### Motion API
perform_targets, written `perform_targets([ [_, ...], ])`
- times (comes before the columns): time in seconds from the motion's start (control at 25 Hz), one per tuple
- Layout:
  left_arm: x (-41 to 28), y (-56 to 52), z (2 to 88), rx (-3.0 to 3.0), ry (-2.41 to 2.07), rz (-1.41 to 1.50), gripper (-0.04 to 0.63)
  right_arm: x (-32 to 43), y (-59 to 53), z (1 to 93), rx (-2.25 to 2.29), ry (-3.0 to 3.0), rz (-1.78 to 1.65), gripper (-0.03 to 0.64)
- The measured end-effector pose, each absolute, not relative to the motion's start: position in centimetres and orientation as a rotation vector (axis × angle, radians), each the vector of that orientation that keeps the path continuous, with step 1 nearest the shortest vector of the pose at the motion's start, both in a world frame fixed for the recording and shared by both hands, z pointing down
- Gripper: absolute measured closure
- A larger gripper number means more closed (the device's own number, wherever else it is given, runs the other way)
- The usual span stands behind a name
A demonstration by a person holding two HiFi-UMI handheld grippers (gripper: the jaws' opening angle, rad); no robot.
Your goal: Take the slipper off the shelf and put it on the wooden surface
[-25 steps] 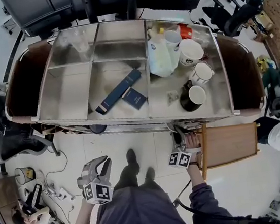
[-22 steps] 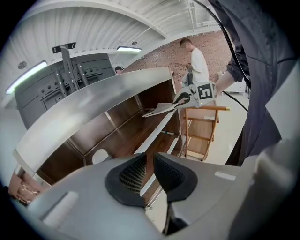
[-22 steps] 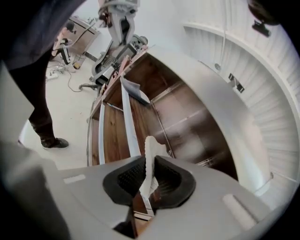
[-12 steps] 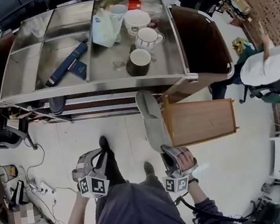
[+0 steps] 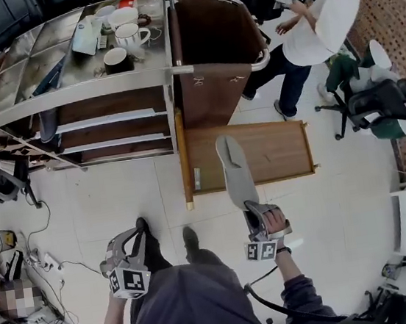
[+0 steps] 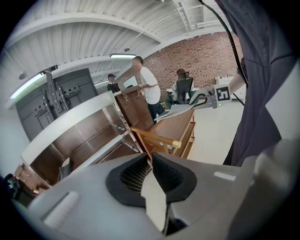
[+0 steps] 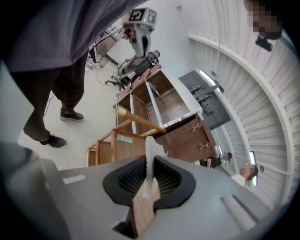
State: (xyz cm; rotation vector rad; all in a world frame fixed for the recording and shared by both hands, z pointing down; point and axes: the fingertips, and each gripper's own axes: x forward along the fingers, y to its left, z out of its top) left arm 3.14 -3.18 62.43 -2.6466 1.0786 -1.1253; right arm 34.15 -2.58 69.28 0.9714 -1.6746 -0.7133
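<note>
My right gripper (image 5: 254, 210) is shut on the heel end of a grey slipper (image 5: 234, 170). The slipper sticks out forward, its toe over the near edge of the low wooden table (image 5: 268, 152). In the right gripper view the slipper's thin edge (image 7: 150, 154) stands pinched between the pads, with the wooden table (image 7: 123, 143) beyond. My left gripper (image 5: 134, 238) hangs low at the left, shut with nothing in it (image 6: 151, 161). From the left gripper view the slipper (image 6: 180, 108) shows above the wooden table (image 6: 176, 126).
The steel shelf cart (image 5: 96, 86) stands at the far left with mugs and a jug on top; a dark slipper (image 5: 48, 126) stays on its lower shelf. A person in a white shirt (image 5: 315, 24) stands behind the table. Office chairs (image 5: 374, 105) are at the right.
The right gripper has drawn back from the cart's lower shelf with the slipper and carried it rightward over the wooden table. The head view has swung right. The left gripper has hardly moved.
</note>
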Motion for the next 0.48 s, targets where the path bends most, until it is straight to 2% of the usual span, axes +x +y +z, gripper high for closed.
perform_targets([
  [0.2,4.9,0.1,60.9,-2.572,1.094,-1.21,0.548,40.2,-3.4,77.1,0.941,-1.638,-0.602,0.586],
  [0.48,1.9,2.3,59.7,-2.456,1.272,-1.314,0.549,41.2,-6.5,85.5,0.787,-1.652,-0.527,0.563],
])
